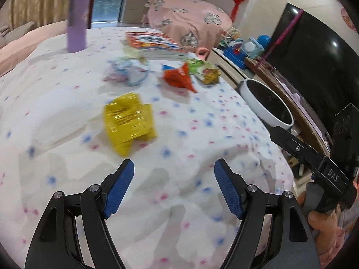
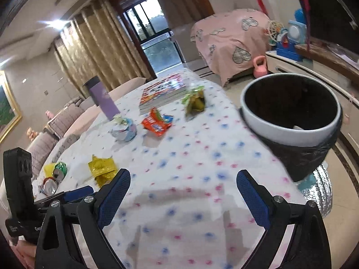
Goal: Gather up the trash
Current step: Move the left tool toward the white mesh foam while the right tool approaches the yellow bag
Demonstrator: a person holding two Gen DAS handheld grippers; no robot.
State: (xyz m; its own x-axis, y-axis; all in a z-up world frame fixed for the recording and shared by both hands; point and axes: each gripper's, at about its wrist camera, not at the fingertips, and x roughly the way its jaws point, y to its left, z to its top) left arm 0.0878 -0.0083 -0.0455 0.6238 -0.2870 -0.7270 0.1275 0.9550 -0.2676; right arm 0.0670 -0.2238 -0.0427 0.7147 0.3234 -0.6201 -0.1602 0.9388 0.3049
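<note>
My left gripper is open and empty above the table, just short of a crumpled gold wrapper. Farther off lie an orange snack bag, a green-yellow wrapper and a pale blue-white wrapper. My right gripper is open and empty over the tablecloth. It sees the gold wrapper, the orange bag, the green wrapper, the pale wrapper and crushed cans at the left. The white bin with a black liner stands at the table's right edge; it also shows in the left wrist view.
A purple tumbler and a stack of books stand at the far side of the dotted tablecloth. A TV, toys and a pink-covered piece of furniture are beyond. The right gripper's body is at the left view's right.
</note>
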